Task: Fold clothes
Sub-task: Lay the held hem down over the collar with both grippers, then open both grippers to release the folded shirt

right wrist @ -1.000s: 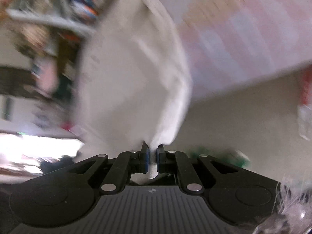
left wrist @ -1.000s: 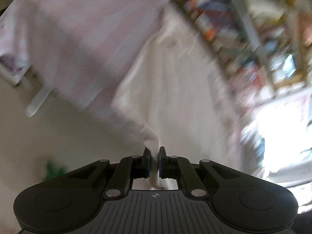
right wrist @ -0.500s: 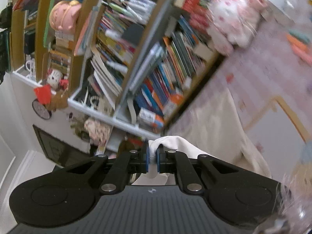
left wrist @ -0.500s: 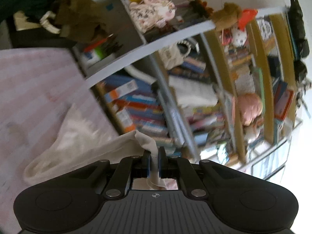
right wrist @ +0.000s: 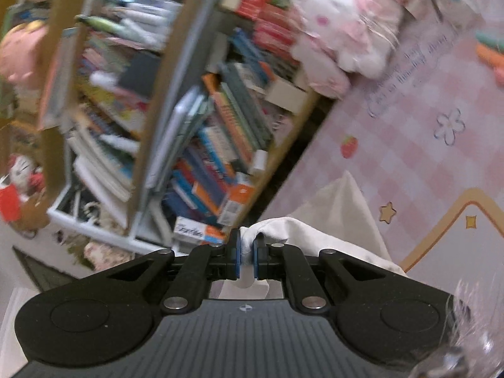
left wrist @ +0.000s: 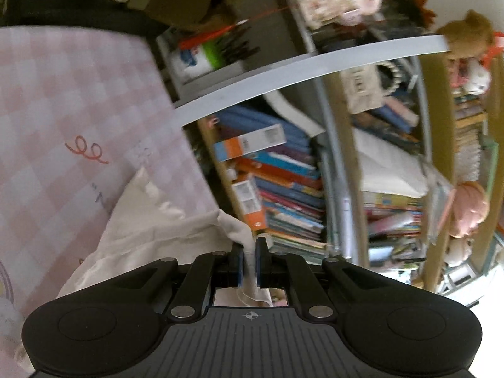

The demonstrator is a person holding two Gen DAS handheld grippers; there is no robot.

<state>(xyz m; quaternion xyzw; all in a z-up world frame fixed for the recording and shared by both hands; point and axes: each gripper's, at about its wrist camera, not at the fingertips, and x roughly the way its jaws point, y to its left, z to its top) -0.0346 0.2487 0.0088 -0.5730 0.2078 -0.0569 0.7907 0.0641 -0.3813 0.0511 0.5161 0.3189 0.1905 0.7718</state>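
Note:
A white garment [left wrist: 151,233] lies on the pink checked table cover [left wrist: 63,110], stretched toward the left of the left wrist view. My left gripper [left wrist: 249,263] is shut on one edge of it, with cloth bunched between the blue pads. In the right wrist view the same white garment [right wrist: 340,220] trails down to the right over the pink cover [right wrist: 425,145]. My right gripper [right wrist: 245,258] is shut on another bunched edge. Most of the garment is hidden below the gripper bodies.
A crowded bookshelf [left wrist: 283,182] stands just past the table's far edge, also the bookshelf [right wrist: 204,145] in the right wrist view. A pink and white plush toy [right wrist: 343,28] sits at the back of the table. Plush toys [left wrist: 469,208] fill the shelves.
Both grippers have swung from facing down at the hanging garment to facing the bookshelf, still holding it. The garment now rests on the table instead of hanging above the floor.

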